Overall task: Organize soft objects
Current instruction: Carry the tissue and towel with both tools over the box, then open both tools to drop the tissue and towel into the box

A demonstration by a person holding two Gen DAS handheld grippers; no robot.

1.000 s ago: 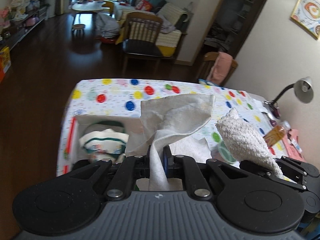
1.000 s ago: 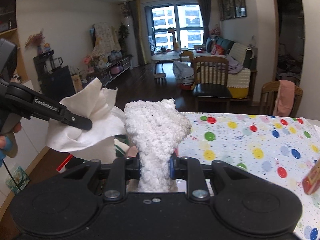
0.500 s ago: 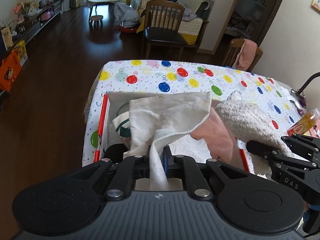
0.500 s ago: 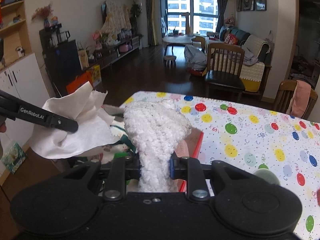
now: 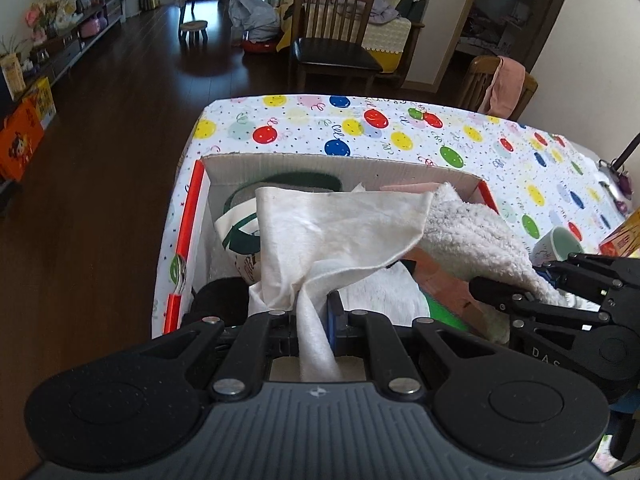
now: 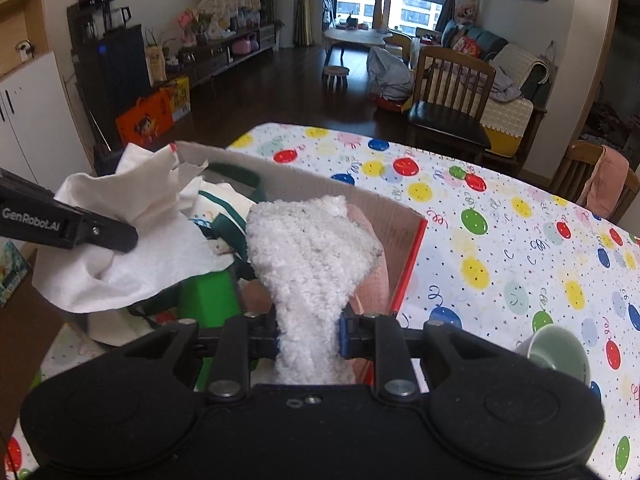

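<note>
My left gripper (image 5: 314, 316) is shut on a thin white cloth (image 5: 336, 232) that fans out over an open cardboard box (image 5: 320, 166) with red edges. My right gripper (image 6: 308, 330) is shut on a fluffy white towel (image 6: 308, 248), held over the right half of the same box (image 6: 384, 208). In the right wrist view the left gripper (image 6: 120, 236) and its cloth (image 6: 140, 248) hang at the left. The right gripper (image 5: 500, 292) and its towel (image 5: 468, 236) show at the right of the left wrist view. Inside the box lie a white-and-green fabric (image 5: 236, 236), a pink cloth (image 6: 372, 280) and a green piece (image 6: 208, 296).
The box stands at the near left end of a table with a balloon-print cloth (image 6: 500, 232). A pale green cup (image 6: 558, 350) lies on the table right of the box, with an orange packet (image 5: 624, 232) beyond it. Wooden chairs (image 5: 332, 52) stand past the far edge.
Both grippers have come down and forward with their cloths, from above the table to just over the open box. The box and its contents now fill more of each view.
</note>
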